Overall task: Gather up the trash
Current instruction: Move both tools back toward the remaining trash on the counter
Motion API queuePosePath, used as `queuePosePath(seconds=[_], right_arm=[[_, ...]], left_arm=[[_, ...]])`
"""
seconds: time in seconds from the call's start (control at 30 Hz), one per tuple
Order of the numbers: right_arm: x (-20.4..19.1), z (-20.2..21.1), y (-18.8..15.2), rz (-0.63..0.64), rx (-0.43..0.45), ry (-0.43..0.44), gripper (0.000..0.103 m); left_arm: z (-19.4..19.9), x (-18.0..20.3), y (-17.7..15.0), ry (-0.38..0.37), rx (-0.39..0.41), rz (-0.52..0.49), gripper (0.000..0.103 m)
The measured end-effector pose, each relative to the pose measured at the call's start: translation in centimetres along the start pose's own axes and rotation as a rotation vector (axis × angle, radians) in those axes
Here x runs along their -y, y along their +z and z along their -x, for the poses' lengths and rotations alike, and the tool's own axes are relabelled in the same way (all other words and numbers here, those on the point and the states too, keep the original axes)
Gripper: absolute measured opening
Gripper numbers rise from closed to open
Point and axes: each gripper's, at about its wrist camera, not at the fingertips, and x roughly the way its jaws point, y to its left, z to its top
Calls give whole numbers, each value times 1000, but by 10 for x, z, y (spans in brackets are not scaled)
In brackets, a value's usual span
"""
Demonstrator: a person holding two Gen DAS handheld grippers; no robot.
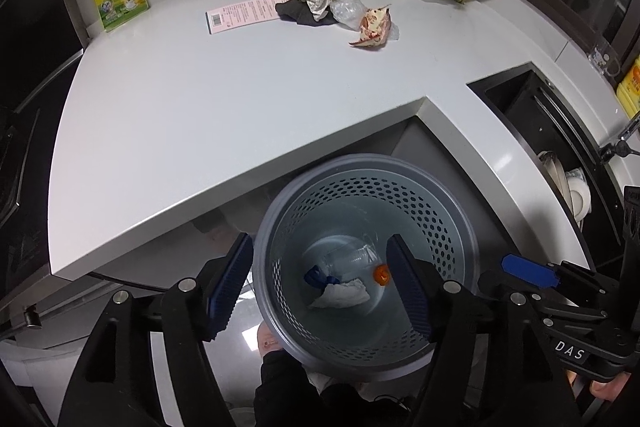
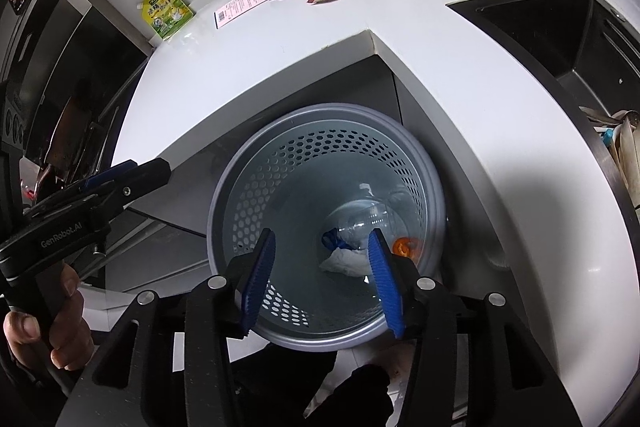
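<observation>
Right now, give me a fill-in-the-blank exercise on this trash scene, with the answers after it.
1. The perforated bin stands on the floor below the white ____.
2. Both the left gripper and the right gripper hover over the bin with fingers ____.
3. The crumpled snack wrapper lies on the counter, outside the ____.
4. The small round object at the bin's bottom is colored ____.

Missing words: counter; open; bin; orange
</observation>
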Motion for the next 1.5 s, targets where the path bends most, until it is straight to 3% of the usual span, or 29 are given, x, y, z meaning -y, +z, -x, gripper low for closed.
queuePosePath(seconds=[0.53, 1.5], right_arm=[[-18, -2, 32, -12, 51, -37, 51], [-21, -25, 129, -96, 158, -179, 54]], left_arm=[[19, -36, 41, 29, 108, -6, 82], [-24, -80, 145, -35, 160, -39, 85]])
